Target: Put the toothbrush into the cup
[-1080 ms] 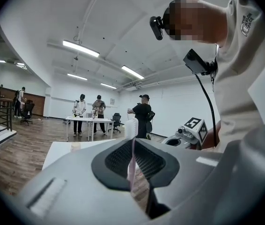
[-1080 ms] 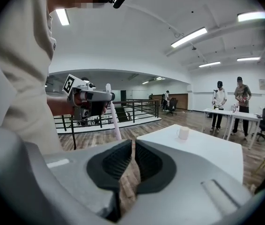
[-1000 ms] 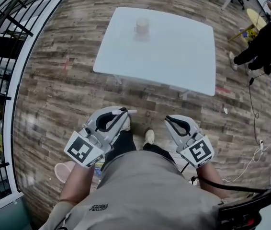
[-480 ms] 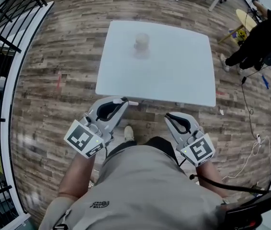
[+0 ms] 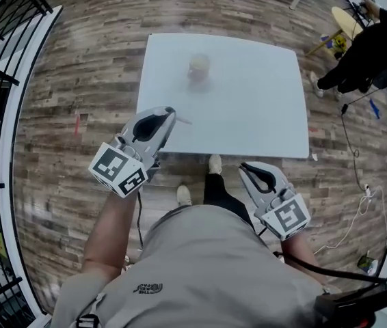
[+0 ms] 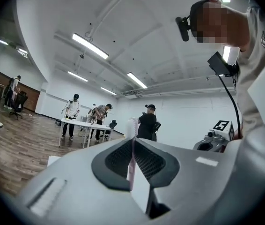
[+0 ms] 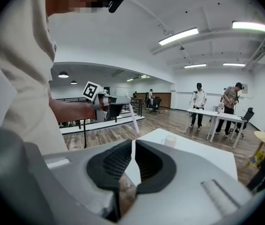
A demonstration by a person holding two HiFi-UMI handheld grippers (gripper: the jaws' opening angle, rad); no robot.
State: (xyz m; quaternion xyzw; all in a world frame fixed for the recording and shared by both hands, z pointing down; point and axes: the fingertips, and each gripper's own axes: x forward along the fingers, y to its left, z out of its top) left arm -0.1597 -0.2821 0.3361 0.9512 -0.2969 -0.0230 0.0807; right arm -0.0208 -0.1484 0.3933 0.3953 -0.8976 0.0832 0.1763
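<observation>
A pale cup (image 5: 199, 65) stands on the far part of the white table (image 5: 262, 108). My left gripper (image 5: 171, 115) hovers over the table's near left edge, shut on a pinkish-white toothbrush (image 5: 182, 121) whose end sticks out past the jaws towards the cup. In the left gripper view the toothbrush (image 6: 131, 146) stands upright, pinched between the pads. My right gripper (image 5: 246, 166) is shut and empty, held short of the table's near edge. In the right gripper view I see its closed jaws (image 7: 133, 144), the cup (image 7: 169, 139) beyond them and the left gripper (image 7: 110, 105) with the toothbrush (image 7: 133, 118).
A black railing (image 5: 2, 39) runs along the left side. A person in black (image 5: 368, 53) stands at the far right by a small yellow table (image 5: 347, 20). A white cable (image 5: 354, 231) lies on the wooden floor at the right. Several people stand at distant tables (image 6: 83, 125).
The person has stepped up to the table. My left gripper has moved forward with the toothbrush to above the table's near edge. The right gripper has followed a shorter way.
</observation>
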